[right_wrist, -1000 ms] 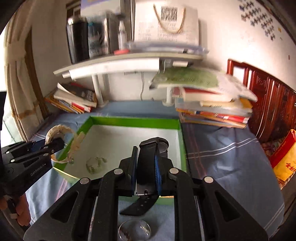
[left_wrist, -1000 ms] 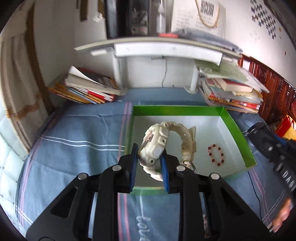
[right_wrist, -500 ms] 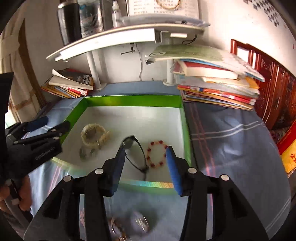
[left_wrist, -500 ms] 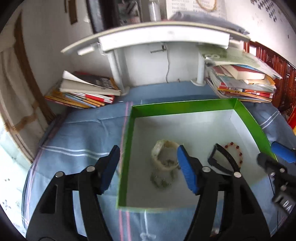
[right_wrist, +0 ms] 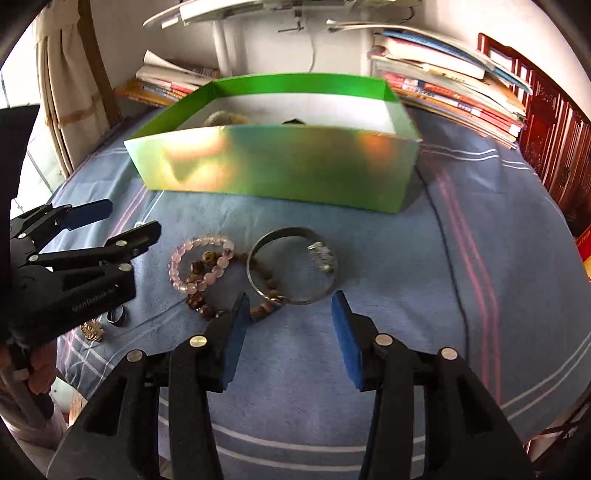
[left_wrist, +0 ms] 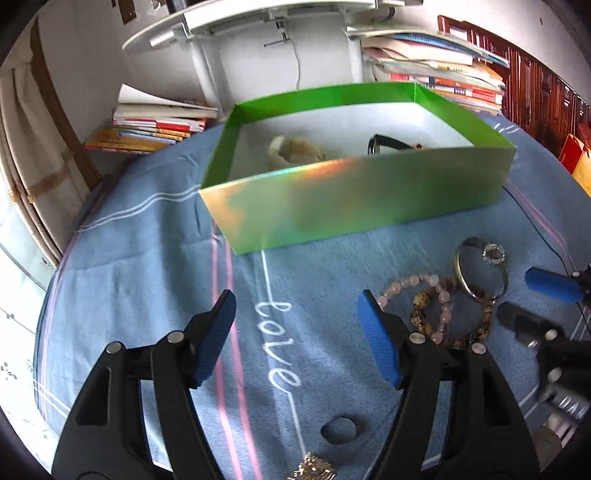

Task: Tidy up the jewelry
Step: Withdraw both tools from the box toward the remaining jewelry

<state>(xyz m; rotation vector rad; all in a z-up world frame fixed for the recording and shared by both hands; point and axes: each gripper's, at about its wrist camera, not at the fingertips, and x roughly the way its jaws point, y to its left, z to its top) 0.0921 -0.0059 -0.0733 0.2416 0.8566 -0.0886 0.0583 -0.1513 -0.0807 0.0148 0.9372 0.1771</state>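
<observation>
A green box point(left_wrist: 354, 206) point(right_wrist: 280, 170) stands on the blue cloth and holds a cream watch point(left_wrist: 291, 151) and a black watch point(left_wrist: 384, 142). In front of it lie a pink bead bracelet point(right_wrist: 199, 262) point(left_wrist: 402, 284), a brown bead bracelet point(right_wrist: 207, 306) point(left_wrist: 461, 332), a silver bangle point(right_wrist: 291, 269) point(left_wrist: 480, 269), a dark ring point(left_wrist: 338, 430) point(right_wrist: 116, 315) and a gold piece point(left_wrist: 312, 470) point(right_wrist: 92, 328). My left gripper point(left_wrist: 295, 336) is open and empty, low over the cloth left of the bracelets. My right gripper point(right_wrist: 288, 332) is open and empty, just short of the bangle.
Stacks of books point(left_wrist: 147, 125) point(right_wrist: 461, 92) lie behind the box under a white shelf point(left_wrist: 258, 14). A dark wooden bed frame point(right_wrist: 554, 122) runs along the right. A thin black cable point(right_wrist: 447, 266) crosses the cloth on the right.
Both grippers let go of the watches, which now lie in the box. Both have pulled back and dropped low over the cloth in front of the box, jaws open wider.
</observation>
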